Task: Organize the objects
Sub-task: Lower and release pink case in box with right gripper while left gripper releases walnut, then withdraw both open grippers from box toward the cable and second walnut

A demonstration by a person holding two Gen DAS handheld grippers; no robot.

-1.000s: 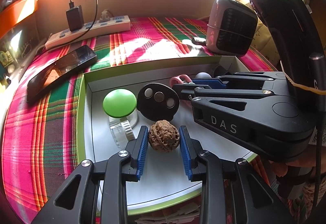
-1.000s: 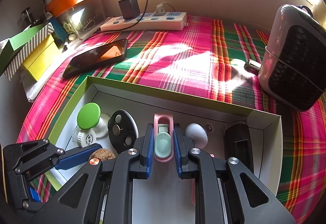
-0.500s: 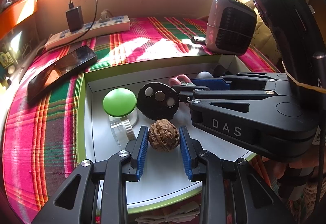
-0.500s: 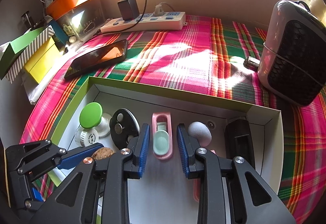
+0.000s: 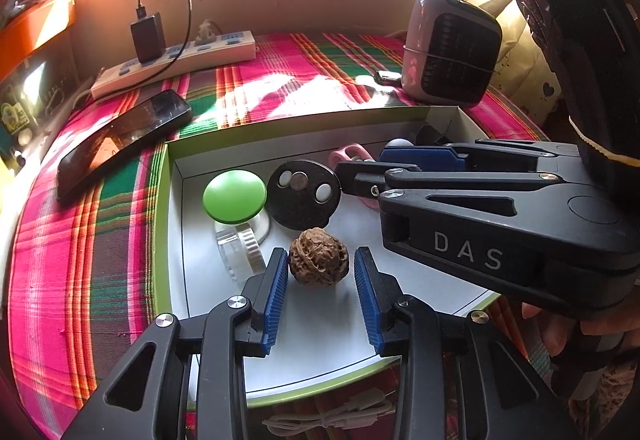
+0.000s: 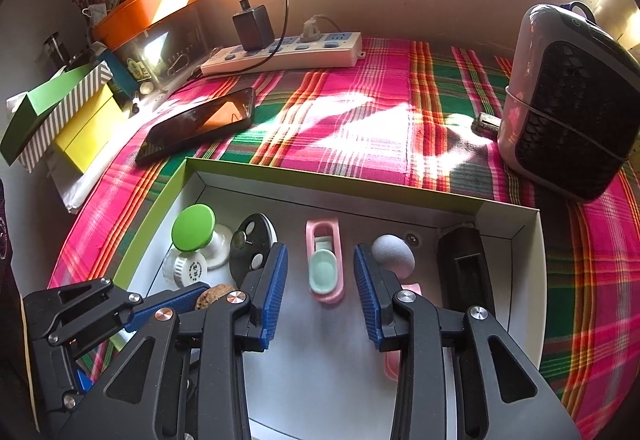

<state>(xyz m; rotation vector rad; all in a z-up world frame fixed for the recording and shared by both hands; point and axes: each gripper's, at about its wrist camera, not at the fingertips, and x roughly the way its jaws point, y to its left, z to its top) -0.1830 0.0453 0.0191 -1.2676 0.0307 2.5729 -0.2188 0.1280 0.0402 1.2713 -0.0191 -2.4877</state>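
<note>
A shallow green-rimmed box (image 5: 168,175) (image 6: 524,224) holds the small objects. My left gripper (image 5: 320,268) is open with a brown walnut (image 5: 319,262) lying between its blue pads, not clamped. My right gripper (image 6: 320,272) is open, its pads on either side of a pink and mint clip (image 6: 325,264) that lies on the box floor. In the box are also a green-capped bottle (image 6: 193,228) (image 5: 235,195), a black disc with round spots (image 5: 303,193) (image 6: 250,242), a grey pebble (image 6: 393,255) and a black rectangular object (image 6: 464,268).
The box sits on a plaid cloth (image 6: 360,119). A phone (image 6: 196,123) lies behind it on the left, a power strip (image 6: 284,53) with a charger at the back, a small heater (image 6: 572,99) on the right. Stacked boxes (image 6: 64,111) stand far left.
My right gripper has opened and let go of the pink and mint clip, which now lies on the box floor. My left gripper stays open around the walnut.
</note>
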